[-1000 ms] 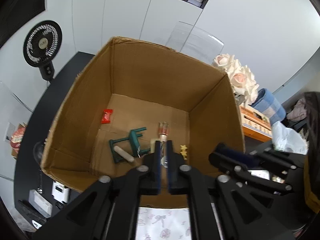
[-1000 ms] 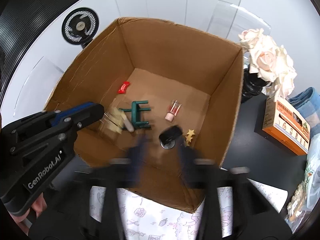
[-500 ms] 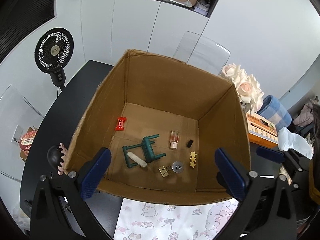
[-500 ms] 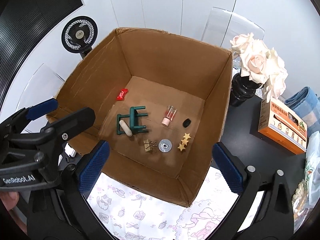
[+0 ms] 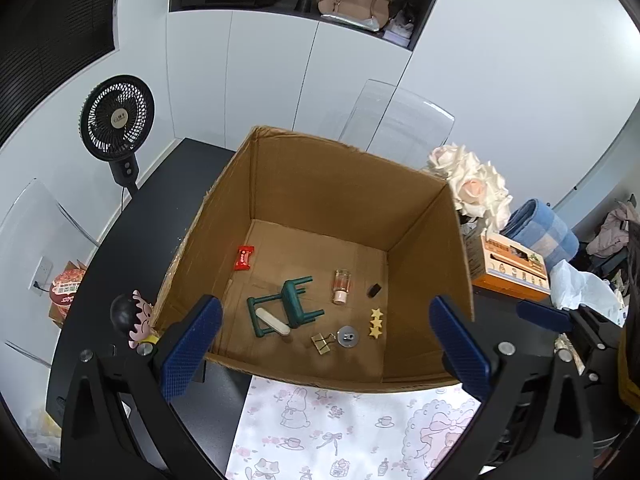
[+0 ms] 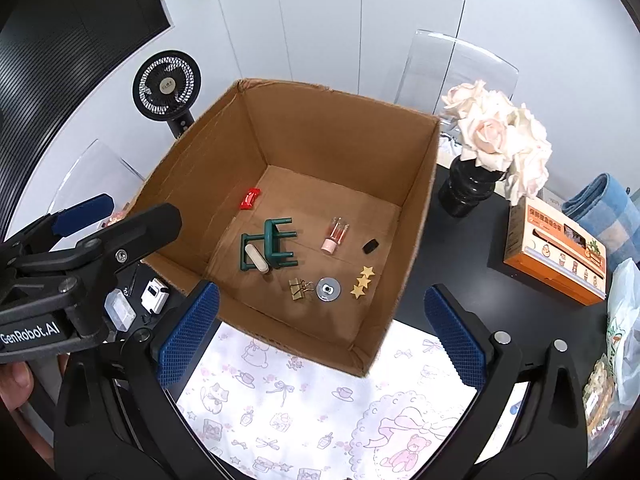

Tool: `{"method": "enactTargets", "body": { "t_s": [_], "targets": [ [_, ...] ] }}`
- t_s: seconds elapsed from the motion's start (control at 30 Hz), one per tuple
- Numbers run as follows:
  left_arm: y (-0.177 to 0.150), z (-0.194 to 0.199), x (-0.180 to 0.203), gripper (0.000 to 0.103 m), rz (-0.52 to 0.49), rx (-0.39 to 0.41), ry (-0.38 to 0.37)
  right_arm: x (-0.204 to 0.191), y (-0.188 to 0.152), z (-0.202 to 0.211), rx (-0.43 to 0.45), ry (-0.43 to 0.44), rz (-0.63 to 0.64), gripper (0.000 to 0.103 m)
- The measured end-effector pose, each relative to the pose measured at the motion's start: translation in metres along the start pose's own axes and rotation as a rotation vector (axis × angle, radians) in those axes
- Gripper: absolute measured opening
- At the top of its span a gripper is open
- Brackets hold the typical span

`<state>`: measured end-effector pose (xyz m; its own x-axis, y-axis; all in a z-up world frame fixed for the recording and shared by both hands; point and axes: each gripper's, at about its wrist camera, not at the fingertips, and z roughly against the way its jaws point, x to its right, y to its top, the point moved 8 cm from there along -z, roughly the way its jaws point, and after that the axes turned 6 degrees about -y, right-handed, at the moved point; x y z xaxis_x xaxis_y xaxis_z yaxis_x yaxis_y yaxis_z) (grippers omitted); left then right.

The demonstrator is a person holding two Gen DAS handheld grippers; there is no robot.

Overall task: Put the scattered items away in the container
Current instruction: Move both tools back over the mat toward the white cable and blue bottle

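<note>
The open cardboard box [image 5: 344, 184] holds several small items on its floor: a red wrapper [image 5: 243, 258], a green toy chair [image 5: 288, 311] with a white stick [image 5: 273, 321] against it, a pink bottle [image 5: 341, 287], a small black piece [image 5: 373, 289], yellow stars [image 5: 376, 322], a silver disc [image 5: 348, 336] and a binder clip [image 5: 322, 342]. My left gripper [image 5: 325, 316] hangs open and empty above the box's near rim. My right gripper [image 6: 321, 294] is open and empty too, over the near rim of the box [image 6: 344, 128].
A patterned mat [image 6: 304, 400] lies in front of the box. A black fan [image 5: 118, 120] stands at the back left. To the right are a vase of roses [image 6: 468, 196], an orange carton [image 6: 552, 252] and a blue towel [image 5: 540, 232]. A cartoon figure [image 5: 136, 320] and small white gadgets [image 6: 154, 294] sit at the left.
A second ago my left gripper was shut low inside the box and the right one was blurred. Both have opened and drawn back; clip, disc and black piece now lie on the floor.
</note>
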<state>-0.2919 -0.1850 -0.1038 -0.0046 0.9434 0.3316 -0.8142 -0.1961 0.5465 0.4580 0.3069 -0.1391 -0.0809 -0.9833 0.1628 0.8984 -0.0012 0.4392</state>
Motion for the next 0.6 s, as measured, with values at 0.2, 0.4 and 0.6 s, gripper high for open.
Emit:
{"method": "enactTargets", "body": {
  "t_s": [0.2,0.4,0.6],
  "targets": [
    [-0.001,0.011,0.018,0.103,-0.015,0.013,-0.003,0.020,-0.008,0.020,0.020,-0.003,-0.023,0.103],
    [-0.004,0.017,0.042,0.103,-0.040,0.019,-0.007,0.043,-0.017,0.037,0.037,-0.005,-0.049,0.103],
    [-0.008,0.020,0.071,0.103,-0.060,0.024,-0.013,0.071,-0.028,0.048,0.047,-0.012,-0.073,0.103]
  ]
}}
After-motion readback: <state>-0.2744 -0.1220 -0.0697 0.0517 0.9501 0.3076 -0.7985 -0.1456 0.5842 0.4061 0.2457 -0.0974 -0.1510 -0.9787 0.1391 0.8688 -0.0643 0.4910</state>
